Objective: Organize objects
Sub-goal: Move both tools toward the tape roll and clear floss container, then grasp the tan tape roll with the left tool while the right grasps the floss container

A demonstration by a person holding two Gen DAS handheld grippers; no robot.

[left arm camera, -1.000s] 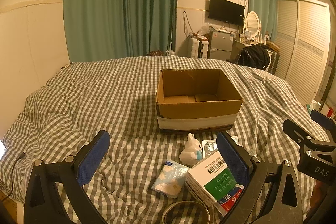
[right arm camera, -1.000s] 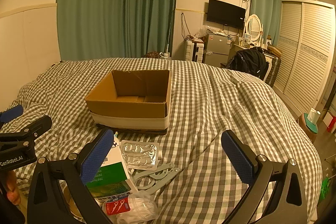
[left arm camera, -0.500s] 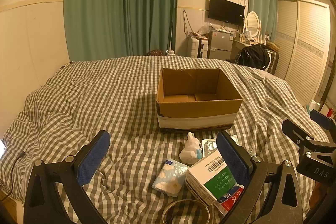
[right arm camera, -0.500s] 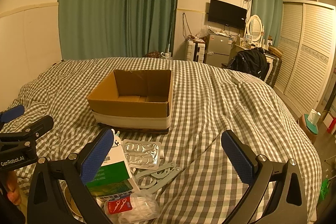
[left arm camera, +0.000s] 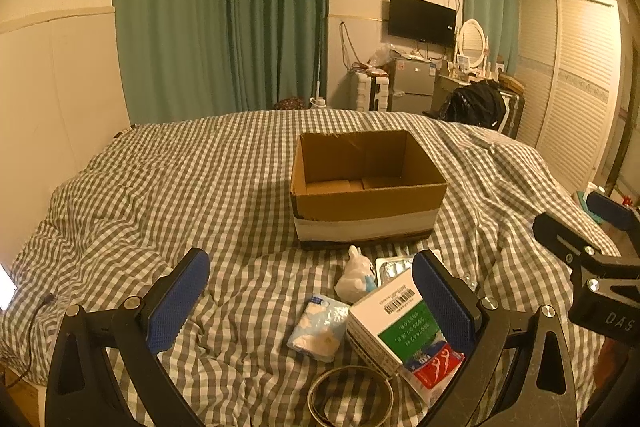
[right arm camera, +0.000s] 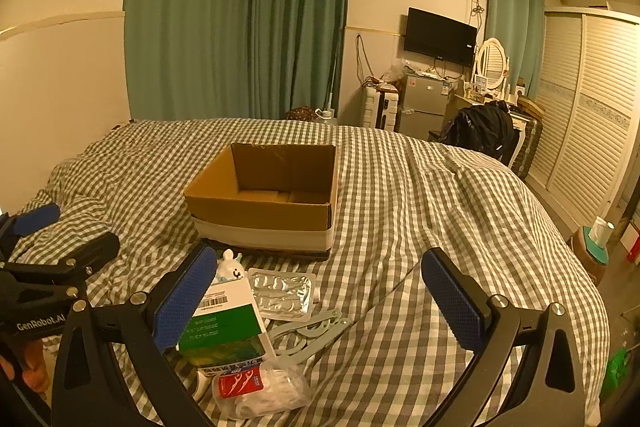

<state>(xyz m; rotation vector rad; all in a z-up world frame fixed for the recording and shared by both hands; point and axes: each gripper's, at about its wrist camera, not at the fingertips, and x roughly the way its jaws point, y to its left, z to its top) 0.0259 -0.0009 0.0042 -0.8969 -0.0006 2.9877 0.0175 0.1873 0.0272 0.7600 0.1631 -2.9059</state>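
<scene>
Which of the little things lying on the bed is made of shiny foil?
The silver blister pack, between the cardboard box and the pale blue hangers; the rest are card, plastic or soft.

Left tongs (left arm camera: 311, 301): two black arms, triangular cutouts near the base, each tipped with a blue textured pad (left arm camera: 178, 301); silver round screws along the arms. Right tongs (right arm camera: 319, 297): same build, black frame, blue dimpled pads (right arm camera: 452, 301), silver screws at the joints. In the left wrist view the right tongs show from the side at the right edge: black body, blue tip, screws, white letters "DAS". In the right wrist view the left tongs show at the left edge: black body, blue tip, silver screws, white "GenRobot.AI" marking. A bit of a hand (right arm camera: 30, 373) shows beneath it, detail unclear.
</scene>
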